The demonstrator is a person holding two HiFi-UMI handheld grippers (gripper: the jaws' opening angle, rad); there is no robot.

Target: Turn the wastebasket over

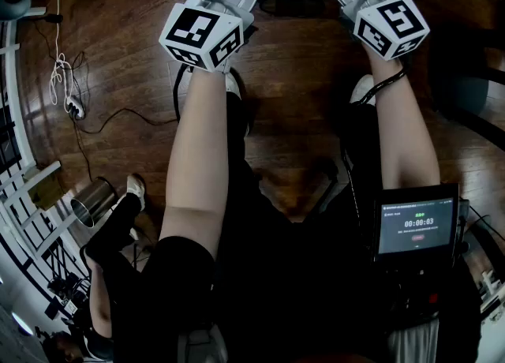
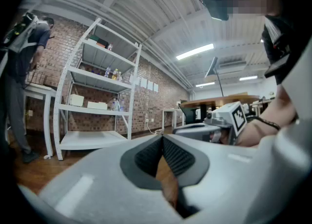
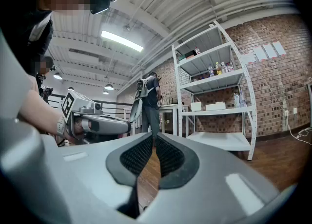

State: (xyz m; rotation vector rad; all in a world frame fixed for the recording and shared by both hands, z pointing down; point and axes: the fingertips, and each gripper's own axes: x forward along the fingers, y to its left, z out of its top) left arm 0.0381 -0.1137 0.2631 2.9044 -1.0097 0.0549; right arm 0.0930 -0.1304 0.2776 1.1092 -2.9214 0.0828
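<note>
The left gripper (image 2: 162, 138) and the right gripper (image 3: 155, 135) are held level above the wooden floor (image 1: 300, 77), the right one just beside the left gripper. The jaws of each are clenched tip to tip, with nothing gripped between them. The metal wastebasket (image 1: 93, 200) is seen on the floor well apart from the left gripper, off to its left and nearer the person.

The dark wooden floor (image 1: 300, 69) bears a metal wastebasket (image 1: 93, 200). Above the wastebasket in the head view lies a power strip (image 1: 75, 106), a black cable (image 1: 126, 123) trailing from it.
</note>
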